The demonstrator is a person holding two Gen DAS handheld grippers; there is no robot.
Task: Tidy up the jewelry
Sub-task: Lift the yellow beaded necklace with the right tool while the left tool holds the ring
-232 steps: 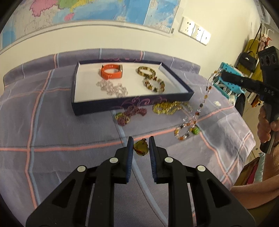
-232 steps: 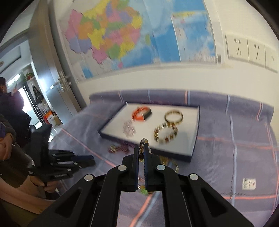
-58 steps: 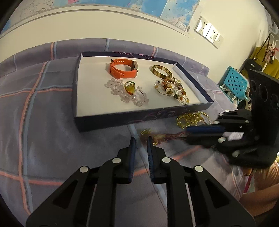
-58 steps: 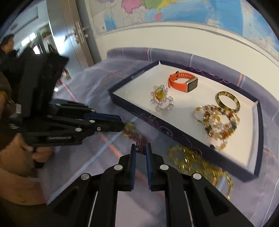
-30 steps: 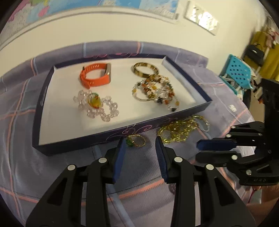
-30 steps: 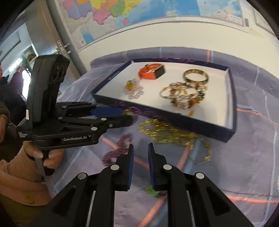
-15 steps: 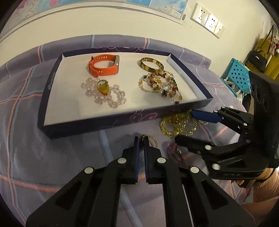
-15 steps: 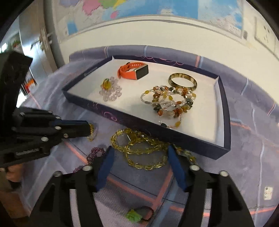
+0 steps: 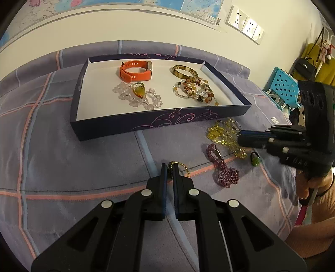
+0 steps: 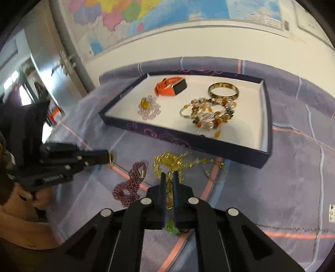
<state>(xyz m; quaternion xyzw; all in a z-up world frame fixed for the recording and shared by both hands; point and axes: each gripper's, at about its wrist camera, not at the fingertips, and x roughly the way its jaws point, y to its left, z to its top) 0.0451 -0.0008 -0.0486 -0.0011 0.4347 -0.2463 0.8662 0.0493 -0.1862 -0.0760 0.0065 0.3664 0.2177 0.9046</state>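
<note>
Nearest, the left gripper [image 9: 170,167] is clamped on a small gold chain ring [image 9: 179,165], and the right gripper [image 10: 168,177] is closed on a strand of the yellow glass-bead necklace [image 10: 173,162] heaped on the cloth. Just beside these, outside the tray, lie a coiled purple bead bracelet [image 9: 224,169] and a small green-stone ring [image 9: 255,160]. So 4 pieces appear left to put away, 2 of them gripped now. Farther back, the shallow dark blue cardboard tray with a white floor [image 9: 117,127] already holds 5 pieces: an orange rubber watch band [image 9: 135,71], a brown-and-gold bangle [image 9: 184,71], a clear crystal bead bracelet [image 9: 144,100] with an amber pendant [image 9: 139,91] on it, and a tangle of mixed brown and clear bead strands [image 9: 195,90]. Everything rests on a lilac bedspread with pink and blue stripes [image 9: 62,163]. Beyond it, a cream wall carries a coloured map [image 10: 146,16] and white wall sockets [image 9: 245,22].
</note>
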